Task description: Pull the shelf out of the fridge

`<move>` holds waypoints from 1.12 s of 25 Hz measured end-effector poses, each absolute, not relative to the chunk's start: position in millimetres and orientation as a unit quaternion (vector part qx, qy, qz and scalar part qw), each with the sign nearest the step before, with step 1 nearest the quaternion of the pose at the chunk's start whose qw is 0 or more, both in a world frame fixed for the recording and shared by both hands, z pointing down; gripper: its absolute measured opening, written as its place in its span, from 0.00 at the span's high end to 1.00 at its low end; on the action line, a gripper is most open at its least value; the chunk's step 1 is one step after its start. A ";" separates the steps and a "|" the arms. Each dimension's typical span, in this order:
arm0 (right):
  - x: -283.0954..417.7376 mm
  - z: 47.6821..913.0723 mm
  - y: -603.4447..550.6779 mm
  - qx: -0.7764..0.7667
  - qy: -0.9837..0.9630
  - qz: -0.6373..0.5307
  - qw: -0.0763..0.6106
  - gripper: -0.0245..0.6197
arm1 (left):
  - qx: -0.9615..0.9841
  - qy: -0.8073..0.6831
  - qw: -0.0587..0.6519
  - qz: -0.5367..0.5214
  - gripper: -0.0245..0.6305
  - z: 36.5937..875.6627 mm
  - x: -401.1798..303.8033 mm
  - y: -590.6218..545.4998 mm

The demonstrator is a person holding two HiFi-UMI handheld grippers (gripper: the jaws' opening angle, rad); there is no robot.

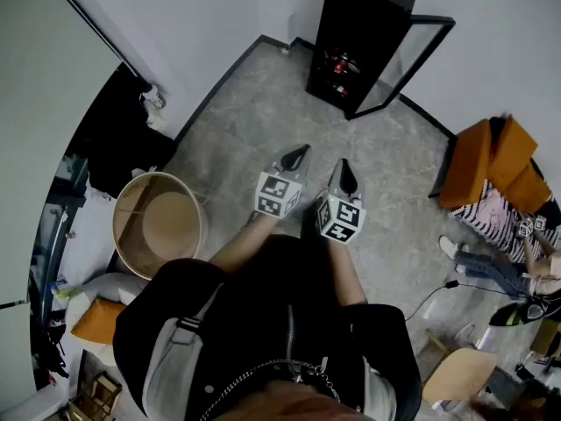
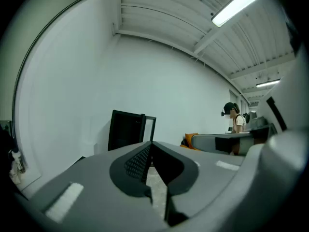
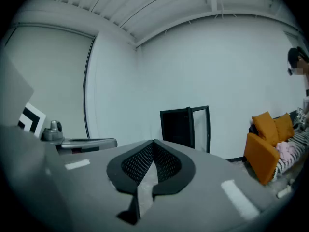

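Note:
A small black fridge (image 1: 359, 38) stands against the far wall with its glass door (image 1: 412, 60) swung open to the right. Red items show low inside; I cannot make out the shelf. The fridge also appears far off in the left gripper view (image 2: 126, 129) and the right gripper view (image 3: 184, 125). My left gripper (image 1: 301, 153) and right gripper (image 1: 345, 167) are held side by side at waist height, well short of the fridge, pointing toward it. Both are shut with nothing between their tips.
A round wooden tub (image 1: 160, 224) stands on the floor at my left, beside dark clothes on a rack (image 1: 123, 134). An orange armchair (image 1: 495, 167) and a seated person (image 1: 513, 235) are at the right. A cable (image 1: 429, 296) lies on the grey floor.

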State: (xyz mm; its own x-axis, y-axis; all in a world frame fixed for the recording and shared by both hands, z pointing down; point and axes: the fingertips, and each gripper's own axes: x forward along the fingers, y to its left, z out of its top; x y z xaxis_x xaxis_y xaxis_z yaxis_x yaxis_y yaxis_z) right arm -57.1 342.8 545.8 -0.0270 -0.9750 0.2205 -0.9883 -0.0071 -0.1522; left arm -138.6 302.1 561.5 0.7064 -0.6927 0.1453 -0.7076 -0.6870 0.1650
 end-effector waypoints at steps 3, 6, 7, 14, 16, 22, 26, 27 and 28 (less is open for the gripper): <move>-50.6 544.8 343.2 0.703 -0.699 0.131 0.013 0.98 | 0.918 -0.380 0.102 0.037 0.95 561.2 -135.9 303.2; -49.9 544.3 345.0 0.706 -0.697 0.126 0.018 0.98 | 0.920 -0.378 0.100 0.038 0.95 560.9 -134.2 304.4; -49.7 544.6 346.1 0.707 -0.696 0.126 0.018 0.98 | 0.920 -0.376 0.099 0.039 0.95 560.9 -133.6 304.8; -49.8 556.6 363.8 0.712 -0.688 0.140 0.032 0.98 | 0.922 -0.368 0.115 0.045 0.95 570.5 -129.5 312.4; -43.8 560.5 366.3 0.711 -0.687 0.145 0.035 0.98 | 0.923 -0.363 0.119 0.050 0.95 575.5 -122.1 315.5; -25.1 548.7 360.1 0.713 -0.686 0.140 0.024 0.98 | 0.924 -0.363 0.108 0.044 0.95 565.3 -104.4 309.1; -14.4 549.3 348.8 0.701 -0.699 0.135 0.031 0.98 | 0.921 -0.372 0.109 0.044 0.95 566.3 -91.6 301.3; -9.2 546.3 345.6 0.700 -0.701 0.135 0.030 0.98 | 0.920 -0.373 0.108 0.044 0.95 564.2 -87.8 300.0; -3.9 542.5 342.6 0.699 -0.702 0.135 0.027 0.98 | 0.920 -0.375 0.107 0.043 0.95 560.9 -84.1 298.7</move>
